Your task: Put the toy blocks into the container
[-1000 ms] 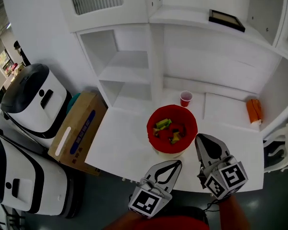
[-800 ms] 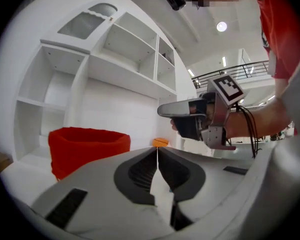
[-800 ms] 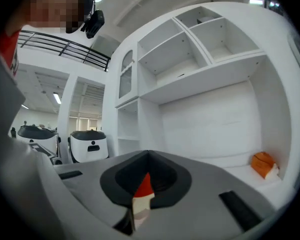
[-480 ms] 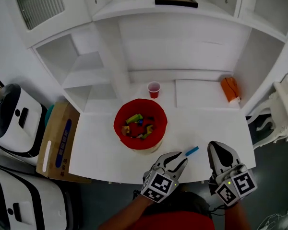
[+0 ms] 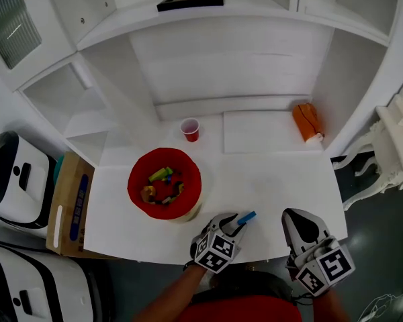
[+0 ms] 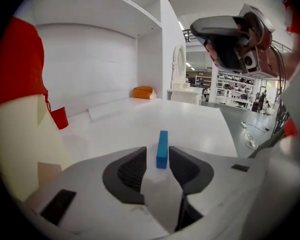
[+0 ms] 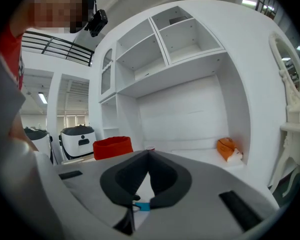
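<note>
A red container (image 5: 164,192) with several coloured blocks inside stands on the white table (image 5: 275,180); in the left gripper view it fills the left edge (image 6: 15,64). To its right a small blue block (image 5: 246,217) lies flat on the table. My left gripper (image 5: 236,222) is down at that block, and its jaws are opening. The block (image 6: 162,148) lies between the tips with a thin gap on each side. My right gripper (image 5: 295,213) hovers at the table's front right edge, its jaws shut (image 7: 149,154) with nothing in them.
A red cup (image 5: 189,129) stands behind the container. An orange thing (image 5: 306,121) lies at the back right under the shelves. A cardboard box (image 5: 67,203) and white machines (image 5: 13,180) sit left of the table on the floor. A white chair (image 5: 389,139) stands to the right.
The head view has swung right, so the container now sits further left. The blue block came into view, and the left gripper's jaws opened and now straddle it. The right gripper stayed shut.
</note>
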